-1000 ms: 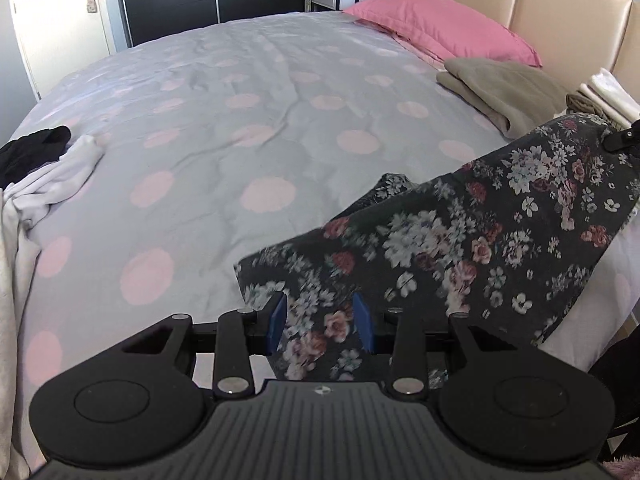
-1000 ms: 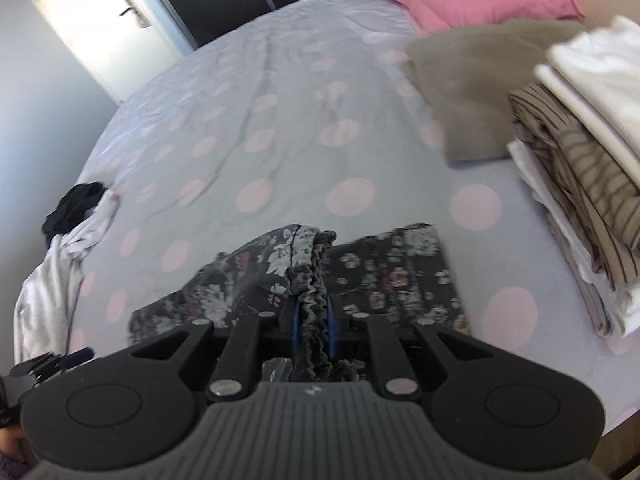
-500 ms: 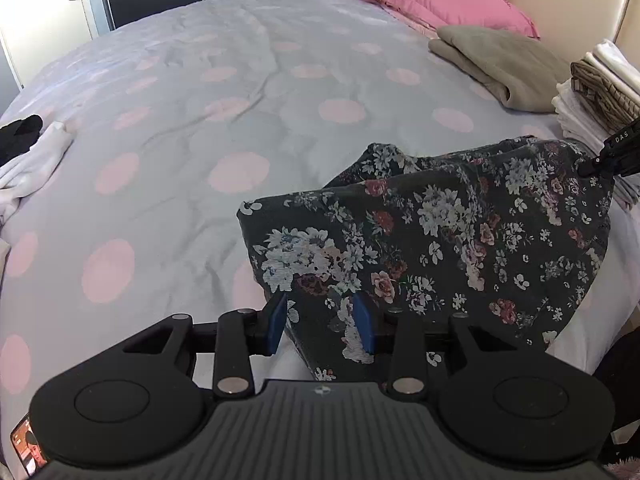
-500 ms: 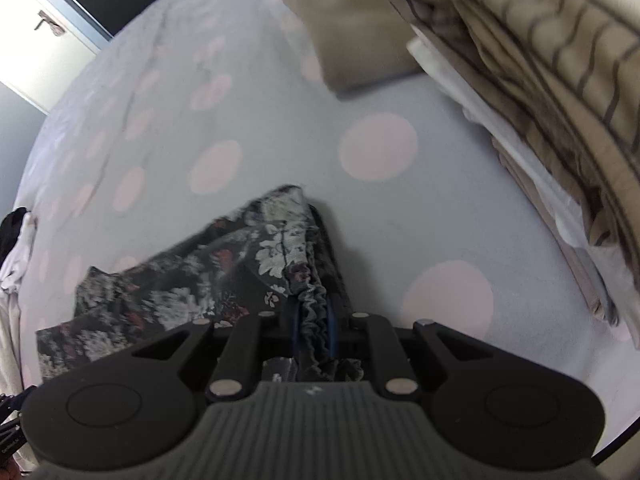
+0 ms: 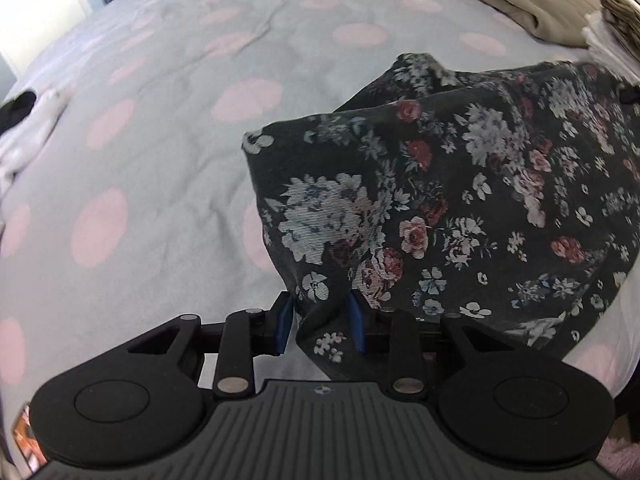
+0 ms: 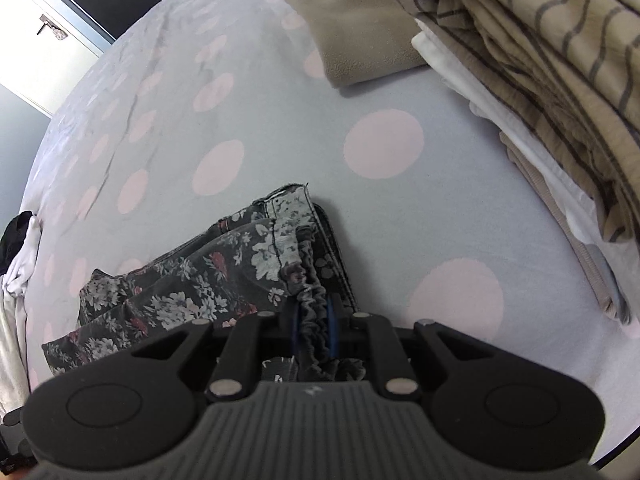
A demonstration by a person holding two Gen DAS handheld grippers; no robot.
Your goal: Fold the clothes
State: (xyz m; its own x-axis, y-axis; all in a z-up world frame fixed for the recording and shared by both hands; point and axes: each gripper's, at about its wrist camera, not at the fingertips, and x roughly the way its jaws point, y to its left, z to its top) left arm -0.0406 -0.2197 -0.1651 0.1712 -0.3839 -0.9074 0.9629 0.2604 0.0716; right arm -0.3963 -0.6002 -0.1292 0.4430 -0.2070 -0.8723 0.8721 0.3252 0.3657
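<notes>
Left gripper pose: the left gripper [image 5: 320, 326] tilts steeply down at the near edge of the bed, its black linkages and blue pads [image 5: 283, 326] low in its own view.
Left gripper fingers: the jaws have just been closing, with a hanging fold of the dark floral-print fabric garment [image 5: 460, 200] between them; the right pad touches the cloth, the left pad seems to stand just clear, so a firm pinch cannot be confirmed.
Right gripper pose: the right gripper [image 6: 314, 330] also points steeply down, close over the bed surface.
Right gripper fingers: narrow, clamped on the garment's gathered elastic waistband [image 6: 310, 304].
Garment place: it lies on the near part of the grey bedspread with pale pink dots [image 6: 280, 120], stretched between the two grippers, partly lifted and draped on the left gripper's side.
Neighbours: a folded taupe fleece [image 6: 352, 24] lies farther off; a stack of folded striped and white clothes [image 6: 560, 80] sits to the right, well apart from the garment.
Hidden or unclear: the stack is cut off by the frame edge; a white and black heap of clothes [image 5: 24, 132] at far left is blurred; the right gripper shows only as a dark sliver at the left-wrist view's right edge.
</notes>
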